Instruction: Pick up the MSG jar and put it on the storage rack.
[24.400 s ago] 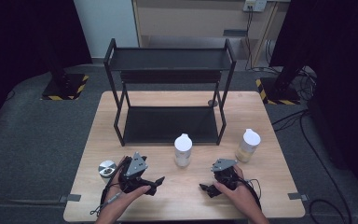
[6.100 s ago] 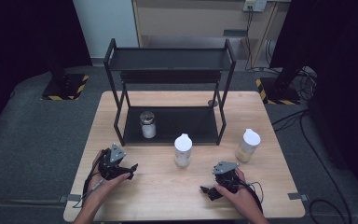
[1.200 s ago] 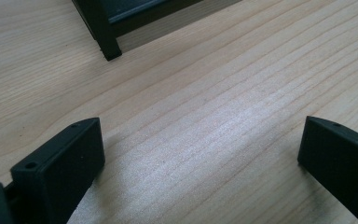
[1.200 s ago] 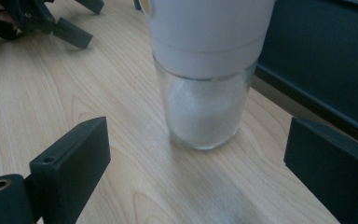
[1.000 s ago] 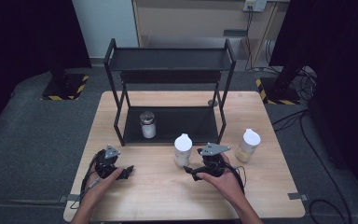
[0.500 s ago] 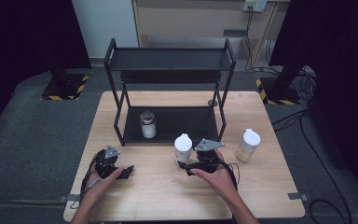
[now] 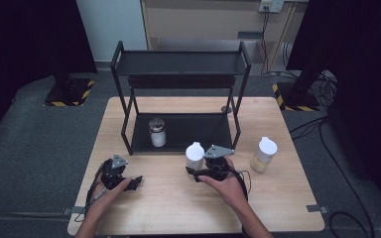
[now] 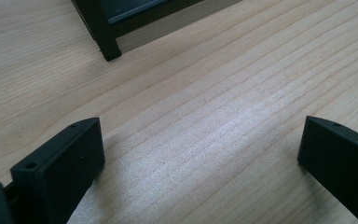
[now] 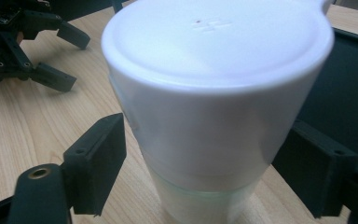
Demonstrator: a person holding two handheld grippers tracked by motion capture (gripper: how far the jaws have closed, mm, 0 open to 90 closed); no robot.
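Since a second ago the right gripper [image 7: 194, 172] has slid left across the table [image 7: 283, 208] to the white-lidded jar [image 7: 194, 154], and its jaws have just been closing around it. In the right gripper view, the jar [image 9: 214, 107] stands upright between the two black jaws; the right-hand jaw touches its side, while the left-hand one looks just clear. The jar sits near the table's middle, just in front of the black shelf rack [image 7: 181, 89]. The left gripper [image 7: 129, 182] rests at the near left with jaws wide apart, nothing between them.
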